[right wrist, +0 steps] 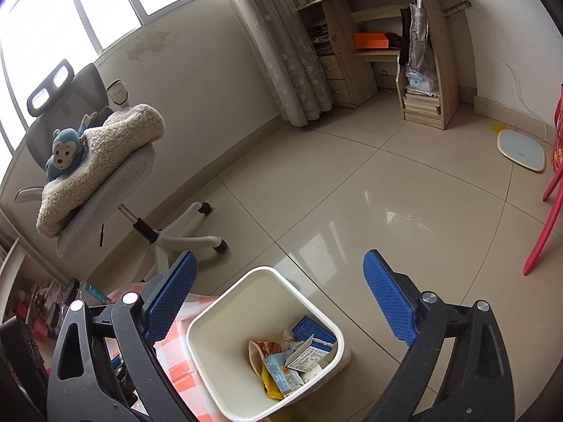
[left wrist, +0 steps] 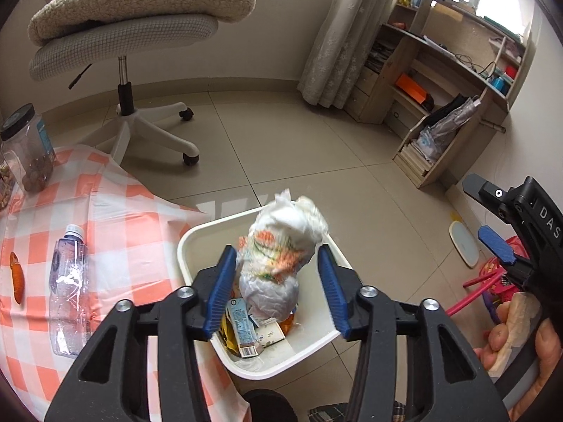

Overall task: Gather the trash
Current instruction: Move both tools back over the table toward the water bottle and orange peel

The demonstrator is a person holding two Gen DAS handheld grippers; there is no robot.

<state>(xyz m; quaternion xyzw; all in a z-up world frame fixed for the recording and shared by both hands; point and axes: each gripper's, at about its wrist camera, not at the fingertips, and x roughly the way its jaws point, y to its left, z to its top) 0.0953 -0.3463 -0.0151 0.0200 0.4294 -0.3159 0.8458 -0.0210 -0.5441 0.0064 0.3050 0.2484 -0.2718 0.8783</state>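
Over the white bin [left wrist: 183, 246] my left gripper [left wrist: 277, 249] stands open. Between its jaws is a crumpled white wad with orange and green print [left wrist: 278, 260]; the wad leans against the left pad [left wrist: 221, 281] and a gap separates it from the right pad. Cartons and wrappers [left wrist: 242, 330] lie in the bin's bottom. My right gripper [right wrist: 278, 260] is wide open with nothing in it, above the same bin [right wrist: 246, 274] and its trash [right wrist: 288, 362]. The right gripper [left wrist: 482, 211] also shows at the right of the left wrist view. A crushed clear bottle [left wrist: 68, 292] and an orange scrap [left wrist: 17, 277] lie on the checked tablecloth [left wrist: 116, 218].
A jar [left wrist: 28, 147] stands at the table's far left. An office chair with a blanket [left wrist: 140, 17] is behind the table, a wooden desk with shelves [left wrist: 440, 88] at the back right. A red chair [right wrist: 549, 211] and a scale [right wrist: 520, 151] sit on the tiled floor.
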